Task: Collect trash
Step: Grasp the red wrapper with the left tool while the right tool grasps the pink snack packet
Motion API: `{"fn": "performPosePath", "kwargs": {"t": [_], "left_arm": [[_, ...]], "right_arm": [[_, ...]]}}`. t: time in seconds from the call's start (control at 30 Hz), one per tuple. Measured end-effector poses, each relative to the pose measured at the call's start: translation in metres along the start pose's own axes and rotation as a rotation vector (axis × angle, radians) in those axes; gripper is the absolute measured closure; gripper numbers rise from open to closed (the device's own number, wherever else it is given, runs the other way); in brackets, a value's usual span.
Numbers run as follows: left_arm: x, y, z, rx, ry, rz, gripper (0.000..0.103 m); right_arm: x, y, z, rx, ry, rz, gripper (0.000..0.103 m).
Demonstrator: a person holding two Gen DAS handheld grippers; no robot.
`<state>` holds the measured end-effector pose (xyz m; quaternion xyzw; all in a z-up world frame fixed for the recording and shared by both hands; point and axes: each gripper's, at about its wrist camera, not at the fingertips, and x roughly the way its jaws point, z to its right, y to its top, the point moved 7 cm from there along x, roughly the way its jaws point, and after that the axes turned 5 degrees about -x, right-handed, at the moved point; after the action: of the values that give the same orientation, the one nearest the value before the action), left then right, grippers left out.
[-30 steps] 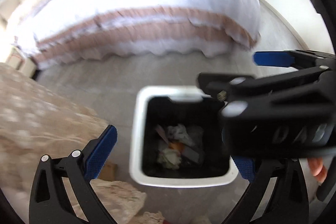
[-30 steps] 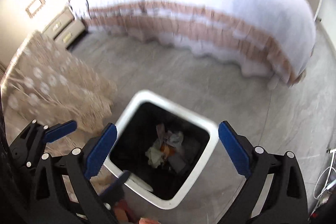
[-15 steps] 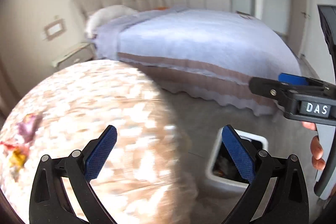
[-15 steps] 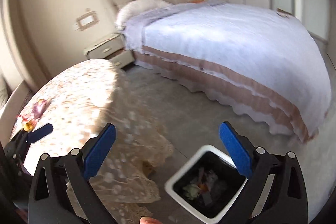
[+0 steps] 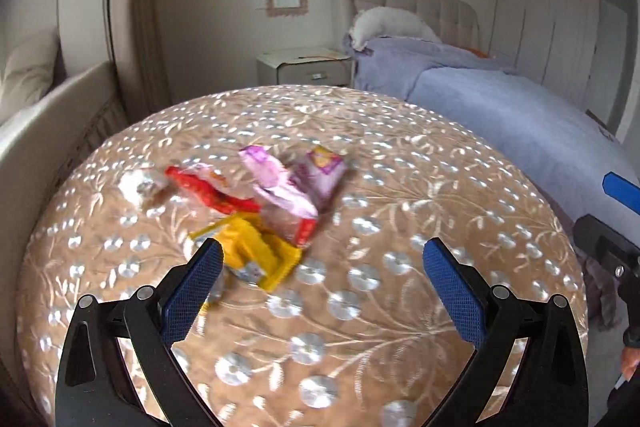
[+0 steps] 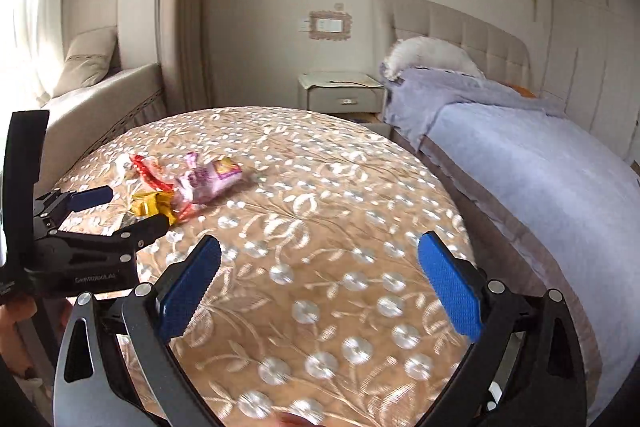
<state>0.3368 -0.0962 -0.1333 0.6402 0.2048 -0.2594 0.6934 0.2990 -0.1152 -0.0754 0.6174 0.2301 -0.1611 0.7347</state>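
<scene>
**Both grippers over the round table, wrappers waiting**

The left gripper (image 5: 320,275) hangs above the floral tablecloth (image 5: 380,307) with its blue pads spread wide and nothing between them. Just past its left finger lies the yellow wrapper (image 5: 260,255), and beyond that the pink wrapper (image 5: 288,187) and the red wrapper (image 5: 208,191), all bunched together on the cloth (a touch blurred, so prints are hard to read). The right gripper (image 6: 320,275) is out to the side, well apart from the pile, jaws open too, empty. Behind the table stand a nightstand (image 6: 340,93) and the bed (image 6: 520,155) with its lilac cover.
</scene>
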Motion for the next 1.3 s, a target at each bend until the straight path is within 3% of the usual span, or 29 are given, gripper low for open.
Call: {"fn": "performPosePath", "kwargs": {"t": [0.2, 0.37, 0.47, 0.63, 0.77, 0.87, 0.9, 0.97, 1.0, 1.03, 1.07, 1.1, 1.13, 1.17, 1.3], "left_arm": [[0.005, 0.031, -0.089, -0.085, 0.093, 0.048, 0.005], [0.021, 0.042, -0.138, -0.130, 0.114, 0.026, 0.005], [0.032, 0.045, -0.141, -0.122, 0.101, 0.018, 0.005], [0.050, 0.058, -0.115, -0.082, 0.018, 0.012, 0.005], [0.075, 0.067, -0.098, -0.092, -0.049, -0.044, 0.005], [0.096, 0.068, -0.092, -0.129, -0.096, -0.100, 0.014], [0.104, 0.067, -0.090, -0.136, -0.106, -0.124, 0.023], [0.116, 0.063, -0.088, -0.122, -0.089, -0.150, 0.035], [0.119, 0.063, -0.087, -0.097, -0.059, -0.143, 0.042], [0.120, 0.063, -0.086, -0.081, -0.052, -0.141, 0.056], [0.122, 0.063, -0.084, -0.078, -0.064, -0.154, 0.059], [0.122, 0.064, -0.083, -0.077, -0.058, -0.151, 0.064], [0.123, 0.064, -0.082, -0.069, -0.053, -0.152, 0.079], [0.123, 0.063, -0.081, -0.065, -0.058, -0.158, 0.083], [0.114, 0.061, -0.077, -0.050, -0.060, -0.141, 0.091]], "right_arm": [[0.040, 0.023, -0.074, -0.136, 0.090, -0.019, 0.005], [0.074, 0.037, -0.107, -0.153, 0.145, -0.053, 0.005], [0.098, 0.045, -0.114, -0.144, 0.131, -0.076, 0.005], [0.140, 0.055, -0.103, -0.085, 0.097, -0.158, 0.005], [0.173, 0.059, -0.095, 0.011, 0.149, -0.225, 0.006], [0.197, 0.056, -0.099, 0.028, 0.163, -0.266, 0.010], [0.205, 0.052, -0.101, 0.027, 0.172, -0.290, 0.013], [0.213, 0.043, -0.108, 0.022, 0.202, -0.328, 0.042], [0.217, 0.039, -0.110, 0.011, 0.202, -0.343, 0.052], [0.219, 0.035, -0.111, 0.001, 0.193, -0.352, 0.061], [0.216, 0.036, -0.111, -0.009, 0.182, -0.334, 0.072], [0.214, 0.035, -0.111, -0.009, 0.197, -0.339, 0.074], [0.212, 0.036, -0.110, 0.001, 0.209, -0.338, 0.079], [0.208, 0.038, -0.108, 0.006, 0.209, -0.329, 0.086], [0.192, 0.046, -0.099, 0.014, 0.202, -0.285, 0.091]]}}
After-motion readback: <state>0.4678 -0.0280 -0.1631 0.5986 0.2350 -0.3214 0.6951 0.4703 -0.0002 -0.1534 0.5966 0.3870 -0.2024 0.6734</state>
